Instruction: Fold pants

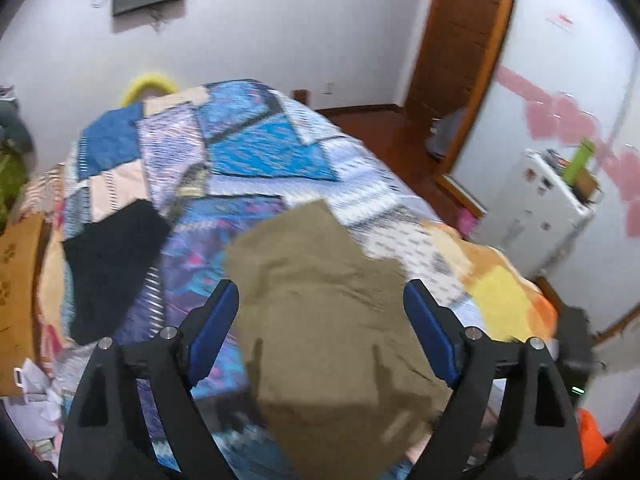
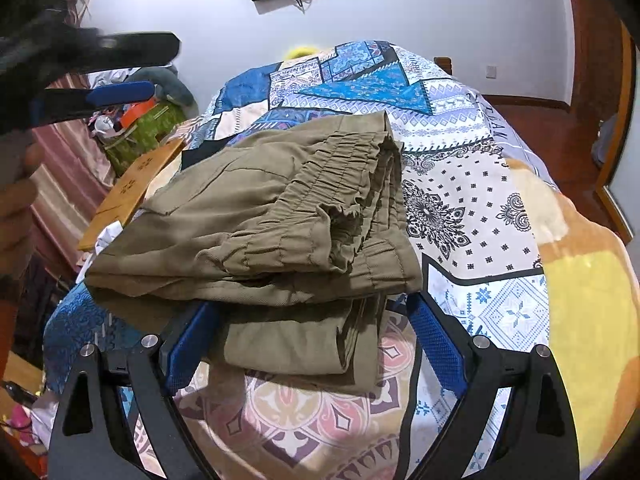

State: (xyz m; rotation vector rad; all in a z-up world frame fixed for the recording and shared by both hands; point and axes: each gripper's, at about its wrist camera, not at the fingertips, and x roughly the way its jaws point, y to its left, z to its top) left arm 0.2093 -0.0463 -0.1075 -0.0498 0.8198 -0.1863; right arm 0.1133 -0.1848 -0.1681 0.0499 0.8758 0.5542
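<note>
Olive-khaki pants (image 2: 280,216) lie folded in a thick bundle on the patchwork bedspread (image 2: 460,184), elastic waistband on top toward the right. In the left wrist view the pants (image 1: 320,320) are blurred and lie below my left gripper (image 1: 320,300), which is open and raised above them. My right gripper (image 2: 312,312) is open at the bundle's near edge, its blue fingers (image 2: 434,344) on either side of the lower fold. The left gripper also shows in the right wrist view (image 2: 132,68) at the upper left, open and lifted.
A black garment (image 1: 112,268) lies on the bed left of the pants. A cardboard piece (image 2: 132,184) leans at the bed's left edge. A white cabinet (image 1: 540,208) and a wooden door (image 1: 460,40) stand on the right. Clutter lies on the floor at the left.
</note>
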